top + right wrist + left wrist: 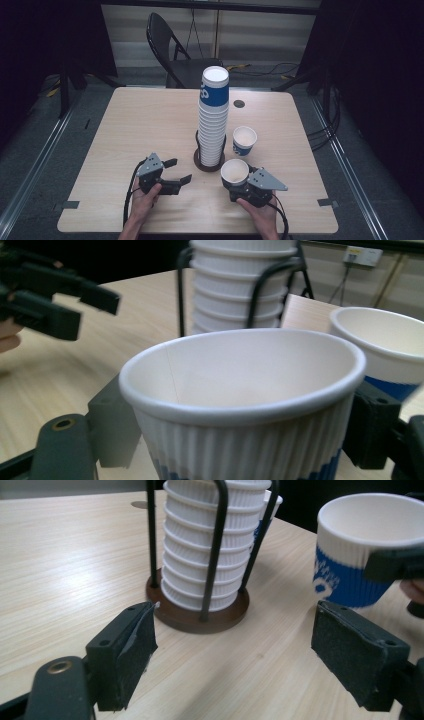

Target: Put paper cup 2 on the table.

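Three cameras: one fixed overhead, one ridden on each gripper.
High view is aimed forward and down from the near side, whole table (125, 125) covered. Both gripper views are set low and close, looking along the jaws. The cup stack (213, 117) (210, 545) (240, 285) is shared by all three.

Bright lit table (150, 125), dark surroundings, soft glare on wood, blurred close foreground
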A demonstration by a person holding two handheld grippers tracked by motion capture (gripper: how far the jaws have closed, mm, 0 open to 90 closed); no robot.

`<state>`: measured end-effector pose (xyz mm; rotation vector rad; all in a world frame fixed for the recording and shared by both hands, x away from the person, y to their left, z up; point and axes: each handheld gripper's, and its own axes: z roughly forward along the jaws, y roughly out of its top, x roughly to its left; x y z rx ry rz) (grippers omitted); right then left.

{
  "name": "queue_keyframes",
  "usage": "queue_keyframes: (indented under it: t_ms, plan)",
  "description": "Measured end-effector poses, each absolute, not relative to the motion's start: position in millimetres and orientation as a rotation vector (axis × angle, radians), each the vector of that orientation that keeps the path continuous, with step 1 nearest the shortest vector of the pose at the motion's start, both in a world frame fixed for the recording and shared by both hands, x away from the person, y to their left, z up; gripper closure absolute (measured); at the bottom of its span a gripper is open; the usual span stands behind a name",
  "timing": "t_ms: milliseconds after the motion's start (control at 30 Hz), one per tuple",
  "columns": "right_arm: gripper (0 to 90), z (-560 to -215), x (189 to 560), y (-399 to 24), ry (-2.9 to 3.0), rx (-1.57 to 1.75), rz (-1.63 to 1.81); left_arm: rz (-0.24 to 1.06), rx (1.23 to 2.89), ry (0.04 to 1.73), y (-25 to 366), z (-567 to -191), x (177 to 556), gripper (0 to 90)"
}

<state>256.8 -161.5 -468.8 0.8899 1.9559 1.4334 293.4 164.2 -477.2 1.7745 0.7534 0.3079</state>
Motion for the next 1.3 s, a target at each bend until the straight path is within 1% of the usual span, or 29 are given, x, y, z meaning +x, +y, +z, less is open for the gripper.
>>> queue_keyframes:
  t_ms: [100,167,267,367,533,833,1067,1200,1300]
  plan:
    - [19.2,-466.4,259.2,-174.7,1.910,0.950,1.426,0.370,1.754,0.797,169.0,-482.2,291.6,17.4]
    - [19.2,-464.2,261.4,-183.4,1.873,0.984,1.418,0.397,1.740,0.809,173.2,-485.5,290.4,15.6]
    - [19.2,-461.8,267.3,-200.3,1.803,1.049,1.402,0.448,1.715,0.830,177.1,-489.6,287.4,15.7]
    - [19.1,-462.8,277.2,-216.7,1.727,1.122,1.395,0.463,1.705,0.833,178.4,-491.5,285.9,15.8]
    - [18.9,-469.6,294.5,-231.7,1.666,1.202,1.357,0.493,1.689,0.843,180.5,-494.7,283.4,15.8]
    - [18.3,-485.0,326.6,-244.7,1.635,1.275,1.336,0.536,1.668,0.830,181.3,-495.0,278.1,15.9]
    - [17.6,-490.0,330.3,-246.6,1.621,1.287,1.318,0.572,1.669,0.827,179.7,-494.9,275.2,16.2]
    - [17.4,-488.9,324.5,-247.8,1.669,1.298,1.263,0.565,1.653,0.835,180.3,-495.2,274.7,16.2]
    - [15.1,-489.9,323.3,-248.6,1.688,1.325,1.245,0.571,1.656,0.832,180.0,-495.2,274.5,16.3]
